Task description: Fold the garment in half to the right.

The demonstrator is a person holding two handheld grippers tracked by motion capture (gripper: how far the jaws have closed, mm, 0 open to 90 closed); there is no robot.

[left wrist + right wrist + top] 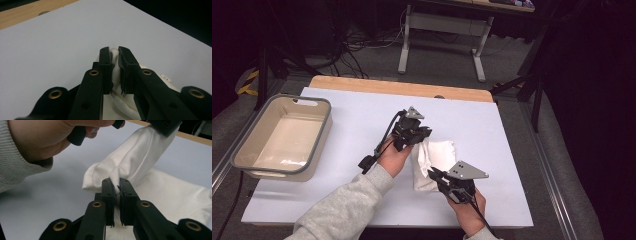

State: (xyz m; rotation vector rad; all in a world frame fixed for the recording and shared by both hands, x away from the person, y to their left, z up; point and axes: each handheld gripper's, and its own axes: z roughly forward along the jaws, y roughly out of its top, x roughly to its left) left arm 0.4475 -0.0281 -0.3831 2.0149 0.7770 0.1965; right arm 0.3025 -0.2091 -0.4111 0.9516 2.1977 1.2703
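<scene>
A white folded cloth [437,161] lies on the white table sheet [362,115] near the middle. My left gripper [419,136] is shut on the cloth's far left edge; white fabric [114,63] bunches between its two black jaws. My right gripper [434,174] pinches the near left edge of the same cloth [140,162], which rises from its jaws up to the left gripper at the top of the right gripper view. The left hand [47,140] and grey sleeve show close by in that view. The held edge is lifted off the table between the two grippers.
A grey-rimmed beige bin [319,102] stands at the table's left side. A wooden table edge [402,87] runs along the back. Beyond it stand metal table legs [404,45] and floor cables. Dark floor lies off the right side.
</scene>
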